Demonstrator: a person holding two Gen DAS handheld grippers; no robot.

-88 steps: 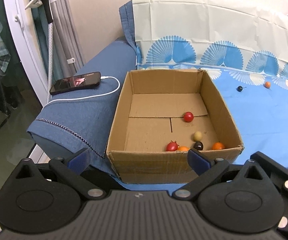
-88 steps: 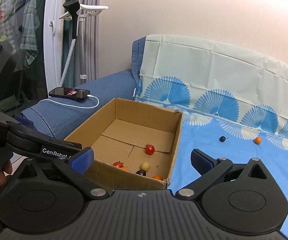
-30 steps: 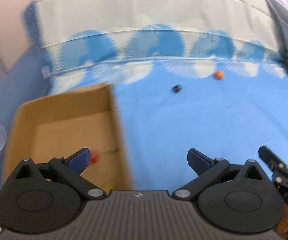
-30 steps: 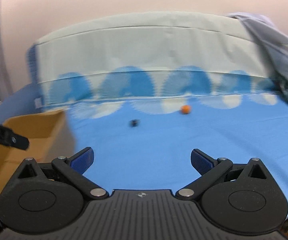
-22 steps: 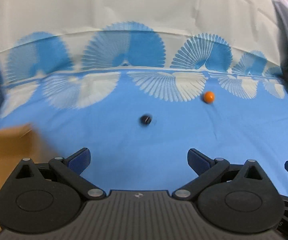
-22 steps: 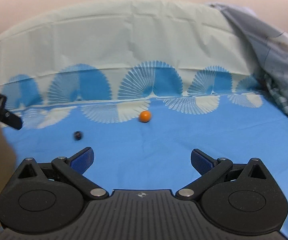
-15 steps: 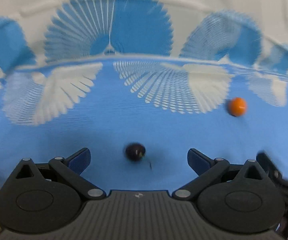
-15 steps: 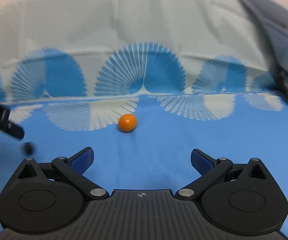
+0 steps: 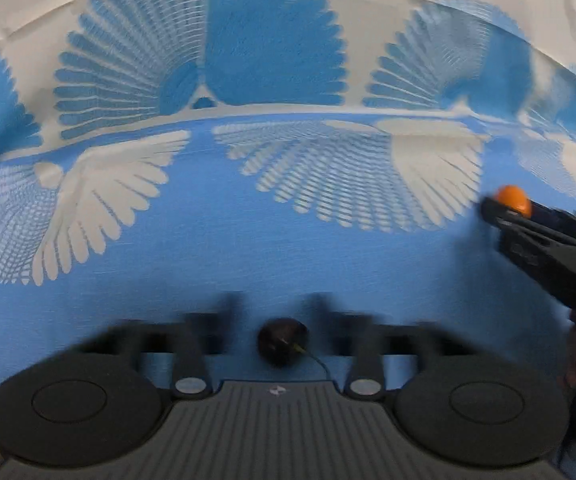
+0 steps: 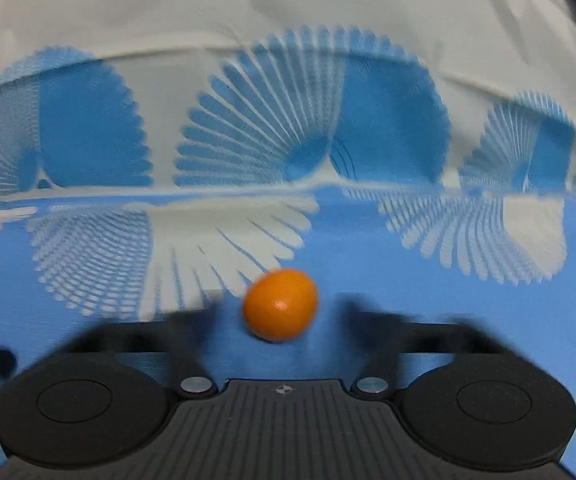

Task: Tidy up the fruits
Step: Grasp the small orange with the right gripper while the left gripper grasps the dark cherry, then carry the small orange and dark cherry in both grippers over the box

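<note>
Step in hand: double pick-up, one small fruit per hand-held gripper, off the blue bedsheet (image 9: 248,248) w/ the white fan print.

Left hand-held gripper (image 9: 278,320): fingers blurred, drawn in close on both sides of the dark fruit (image 9: 283,342), a small round near-black one w/ a thin stalk trailing to the right. It sits on the sheet, near edge of the left wrist view, right btwn the fingers. Jaws look about as far in as they go, but blur hides whether the pads actually press it, so contact is a judgement, not certain.

Right hand-held gripper (image 10: 280,316): jaws closing, not there yet. The orange fruit (image 10: 280,305) lies btwn the fingers, gaps visible on each side, so nothing held so far. In the left wrist view this gripper comes in from the right, w/ the orange fruit at its tip, well apart from the dark one.

Next, prob.: finish the right squeeze gently, since both fruits are round and could roll or squirt out on soft cloth. Then lift both straight up and carry them to wherever the fruit is collected; no container in view now.
</note>
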